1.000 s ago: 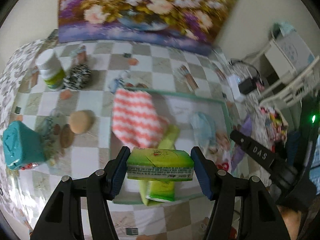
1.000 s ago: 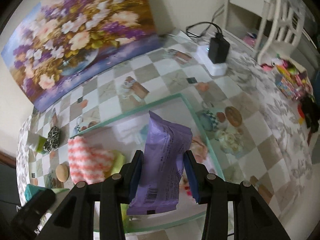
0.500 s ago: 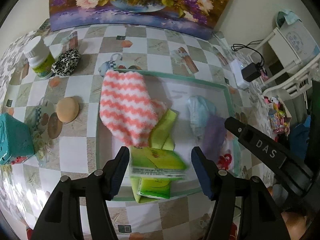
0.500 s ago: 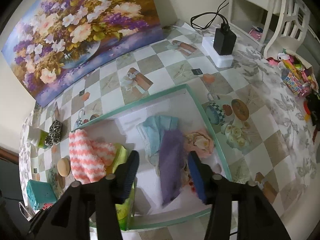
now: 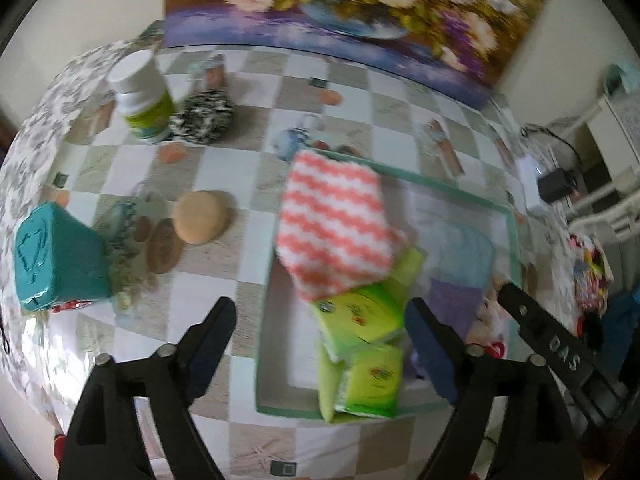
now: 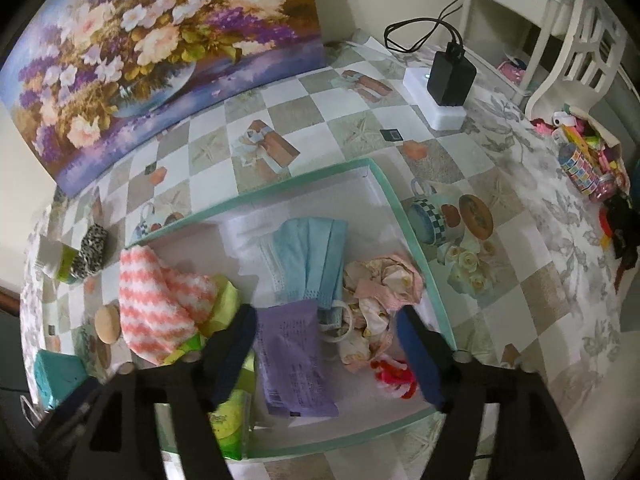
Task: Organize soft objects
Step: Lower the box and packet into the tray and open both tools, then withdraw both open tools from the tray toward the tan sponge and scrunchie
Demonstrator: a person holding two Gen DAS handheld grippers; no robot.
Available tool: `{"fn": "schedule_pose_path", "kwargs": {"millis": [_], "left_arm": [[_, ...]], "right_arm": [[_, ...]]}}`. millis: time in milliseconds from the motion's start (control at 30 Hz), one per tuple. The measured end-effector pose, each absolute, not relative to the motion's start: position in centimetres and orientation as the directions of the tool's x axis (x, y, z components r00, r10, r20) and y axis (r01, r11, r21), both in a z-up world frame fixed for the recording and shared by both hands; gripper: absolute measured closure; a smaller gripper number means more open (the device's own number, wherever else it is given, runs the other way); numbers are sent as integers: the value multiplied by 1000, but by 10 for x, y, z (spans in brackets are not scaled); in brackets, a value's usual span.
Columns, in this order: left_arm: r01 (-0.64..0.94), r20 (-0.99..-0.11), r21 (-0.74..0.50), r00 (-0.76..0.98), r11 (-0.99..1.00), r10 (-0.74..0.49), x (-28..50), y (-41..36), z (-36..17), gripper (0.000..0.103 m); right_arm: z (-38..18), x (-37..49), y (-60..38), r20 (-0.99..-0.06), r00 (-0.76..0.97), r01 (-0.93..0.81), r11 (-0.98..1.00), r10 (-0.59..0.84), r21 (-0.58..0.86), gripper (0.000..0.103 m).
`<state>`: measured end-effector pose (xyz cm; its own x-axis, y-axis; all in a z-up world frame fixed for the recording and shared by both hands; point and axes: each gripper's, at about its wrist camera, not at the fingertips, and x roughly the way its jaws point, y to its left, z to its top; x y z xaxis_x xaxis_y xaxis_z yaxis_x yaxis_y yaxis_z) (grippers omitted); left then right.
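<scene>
Checkered cloth is covering the surface (image 6: 360, 128), with a floral painting (image 6: 160, 52) leaning at the upper left of the right wrist frame. Lying mid-frame, the green-rimmed tray (image 6: 394, 200) is holding the soft things: a pink zigzag cloth (image 6: 156, 300) at its left, blue face masks (image 6: 312, 256) in the center, a purple packet (image 6: 294, 356) below them, and green tissue packs (image 5: 360, 320) stacked at lower center of the left wrist frame. Both the left tool (image 5: 320, 344) and the right tool (image 6: 326, 352) are hanging wide open, gripping nothing, over the tray's near edge.
</scene>
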<state>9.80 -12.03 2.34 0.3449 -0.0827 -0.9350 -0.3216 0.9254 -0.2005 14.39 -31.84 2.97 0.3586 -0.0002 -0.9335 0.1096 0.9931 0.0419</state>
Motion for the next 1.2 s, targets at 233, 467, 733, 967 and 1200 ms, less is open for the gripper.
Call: {"fn": "schedule_pose_path", "kwargs": {"millis": [233,467,733,967,1200], "left_arm": [[-376,-931,-186,363,908,-40,98,-98,25,7],[-426,-934,-177,357,887,-15,96,-77,23,7],[-482,-927,-163,375,861,34,91,-42,31,7],[-533,-915,-161,396,831,77,82,0,40,7],[-580,-914,-180,397,794,82,77,41,39,7]], "right_arm": [[28,143,-309,-933,358,81,997,-36,-7,15],[26,142,-297,-930,362,49,998,-61,-46,11],[26,139,-277,-923,379,-1,998,-60,-66,3],[27,132,-234,-916,397,-123,992,54,5,3],[23,126,-186,-912,391,-232,972,125,33,3]]}}
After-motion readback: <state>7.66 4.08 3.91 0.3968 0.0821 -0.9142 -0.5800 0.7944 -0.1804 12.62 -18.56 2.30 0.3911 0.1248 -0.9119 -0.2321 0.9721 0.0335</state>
